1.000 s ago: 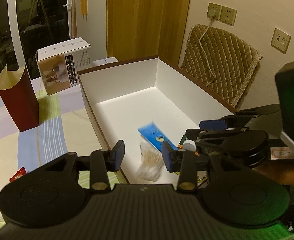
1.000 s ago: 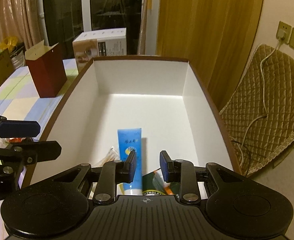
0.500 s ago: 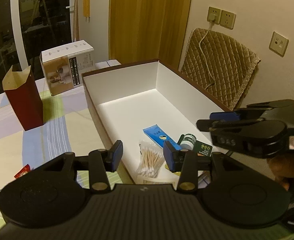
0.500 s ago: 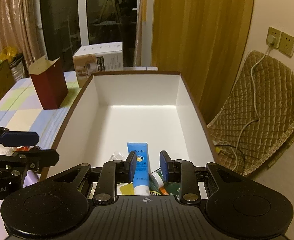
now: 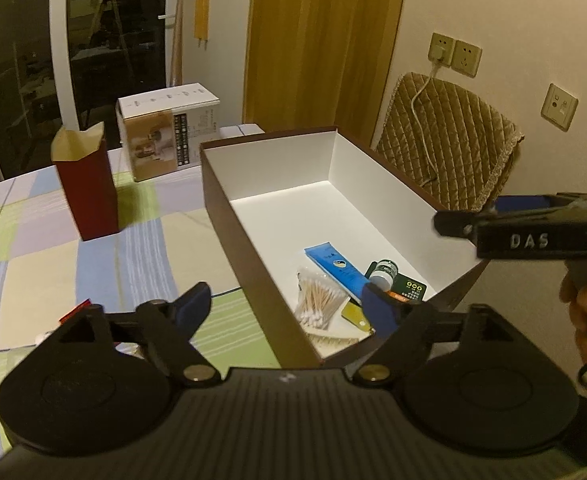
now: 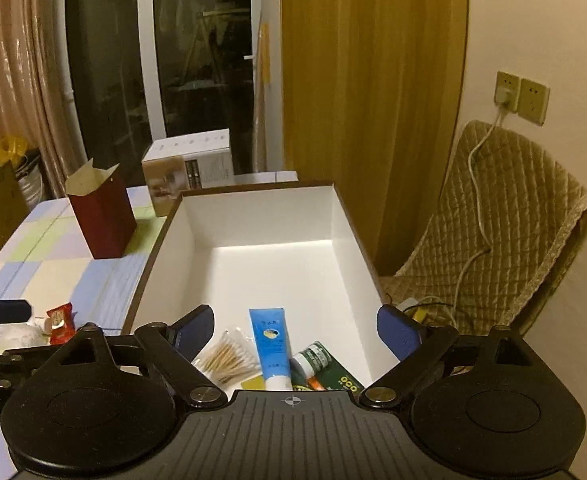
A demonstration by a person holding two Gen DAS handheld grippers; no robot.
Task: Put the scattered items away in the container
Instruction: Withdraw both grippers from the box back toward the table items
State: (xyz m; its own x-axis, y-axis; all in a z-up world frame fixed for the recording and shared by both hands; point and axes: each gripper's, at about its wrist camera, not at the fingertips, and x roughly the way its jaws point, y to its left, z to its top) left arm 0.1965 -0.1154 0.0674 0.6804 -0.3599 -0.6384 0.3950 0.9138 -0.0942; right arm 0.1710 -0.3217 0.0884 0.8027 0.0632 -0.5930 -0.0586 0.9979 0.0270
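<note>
Both the left gripper point(image 5: 287, 306) and the right gripper point(image 6: 295, 330), tilted down over the box point(image 5: 229, 196), have just been opening wide and hold nothing, while the blue tube point(image 6: 270, 342) lies lengthwise, cap toward the box's near end.

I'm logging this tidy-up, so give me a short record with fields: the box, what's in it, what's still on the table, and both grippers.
box: open white-lined box on the table
in box: blue tube, bag of cotton swabs, green bottle, dark green packet, all at the near end
on table: red sachet, red paper bag, carton
left gripper: jaws just opened, nothing between them
right gripper: jaws just opened, nothing between them
</note>
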